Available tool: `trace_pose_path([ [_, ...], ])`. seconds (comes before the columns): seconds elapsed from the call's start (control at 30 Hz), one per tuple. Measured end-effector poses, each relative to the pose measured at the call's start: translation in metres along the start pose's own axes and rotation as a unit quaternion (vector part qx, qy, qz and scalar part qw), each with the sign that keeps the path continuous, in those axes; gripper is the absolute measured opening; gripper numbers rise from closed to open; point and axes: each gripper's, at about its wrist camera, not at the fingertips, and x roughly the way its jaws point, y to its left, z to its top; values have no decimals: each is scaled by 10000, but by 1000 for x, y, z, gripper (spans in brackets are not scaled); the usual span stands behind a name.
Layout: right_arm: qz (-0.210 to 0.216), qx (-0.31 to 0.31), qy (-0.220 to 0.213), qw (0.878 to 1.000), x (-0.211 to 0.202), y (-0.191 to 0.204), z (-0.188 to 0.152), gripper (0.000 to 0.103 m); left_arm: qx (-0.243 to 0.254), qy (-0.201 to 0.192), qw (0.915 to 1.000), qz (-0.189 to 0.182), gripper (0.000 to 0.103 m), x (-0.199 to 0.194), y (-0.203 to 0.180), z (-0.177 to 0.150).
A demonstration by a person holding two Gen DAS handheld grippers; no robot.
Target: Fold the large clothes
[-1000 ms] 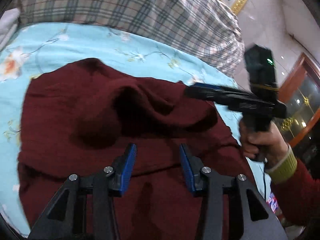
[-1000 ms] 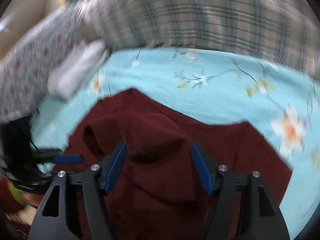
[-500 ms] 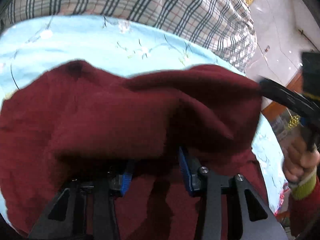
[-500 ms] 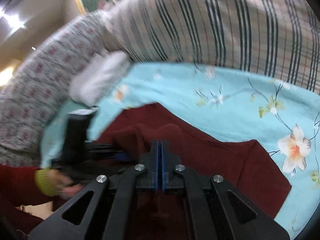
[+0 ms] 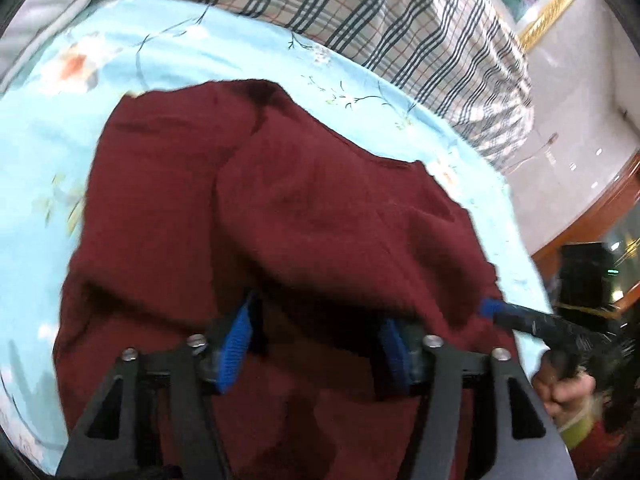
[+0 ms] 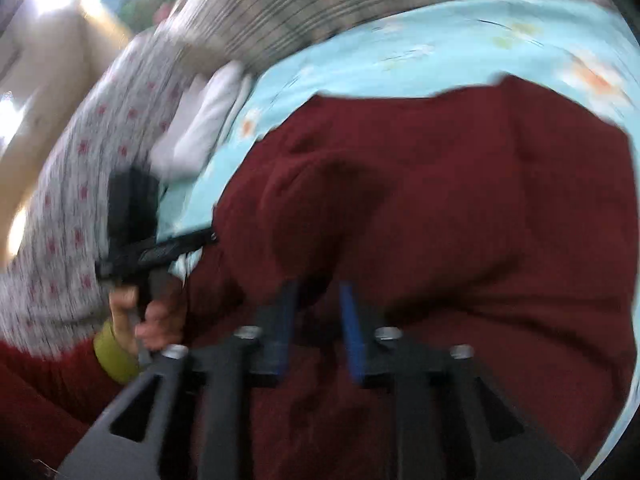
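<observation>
Bed sheet: A pale blue flowered sheet is spread as the folding surface; bare cloth is seen beyond and to both sides of the garment.

Plaid bedding: It is piled along the far edge of the sheet, well clear of the work.

Dotted grey cover: It is heaped at the left of the right wrist view, with a white bundle lying just beside it.

Dark red garment: It is laid across the middle of the sheet. A near layer is doubled over toward the far side and rests in a soft, rounded hump rather than flat, so the fold is judged to be laid but not yet smoothed.

Left gripper: It is set low at the near edge of the fold. Its jaws are opening and stand well apart; the hem is draped over the blue pads but is not seen to be pinched, which is read as the cloth being let go.

Right gripper: It is placed at the other end of the same edge, so that the layer is carried evenly. Its jaws are opening, with a moderate gap; cloth lies against the tips, yet no squeeze on it is shown.

Likely remaining step: The hump would have to be pressed flat.
</observation>
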Motion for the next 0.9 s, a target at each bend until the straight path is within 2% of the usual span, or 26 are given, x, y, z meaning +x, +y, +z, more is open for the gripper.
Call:
trace_pose_path([
  [0.07,38,562,-466,9973,-22,-22,-4,40,-239,-9,9993,-274,70,-11,12,-1],
  [0.13,-149,960,-793,9921,-38,-38,-3,40,-688,-37,9958,-596,77,-17,28,4],
  [0.23,-347,1262,-1019,9861,-44,-52,5,40,-1034,7,9916,-783,79,-11,35,17],
  [0.33,-635,1292,-989,9846,-30,-51,19,40,-995,67,9919,-781,79,-2,28,27],
  [0.4,-881,1319,-894,9833,-22,-52,26,44,-945,122,9921,-810,79,0,23,32],
  [0.47,-1104,1396,-745,9812,-11,-58,30,45,-1056,38,9898,-959,79,-3,25,35],
  [0.5,-1053,1508,-728,9802,-9,-61,29,45,-1167,-70,9859,-1200,79,-12,30,34],
  [0.57,-833,1690,-777,9790,-9,-65,24,45,-1245,-185,9828,-1354,80,-23,35,33],
  [0.67,-768,1738,-838,9782,-15,-66,19,45,-1247,-65,9859,-1111,81,-20,39,37],
  [0.77,-896,1747,-709,9780,-7,-67,21,46,-1276,207,9871,-940,79,5,37,40],
  [0.8,-900,1756,-672,9780,-3,-66,22,46,-1218,291,9880,-902,76,14,33,41],
  [0.83,-878,1714,-628,9793,1,-65,23,42,-1072,318,9907,-781,56,21,26,42],
  [0.87,-871,1654,-587,9806,3,-63,24,33,-957,329,9921,-737,18,25,21,42],
  [0.9,-823,1577,-535,9826,6,-60,26,8,-730,329,9947,-638,1,27,12,43],
])
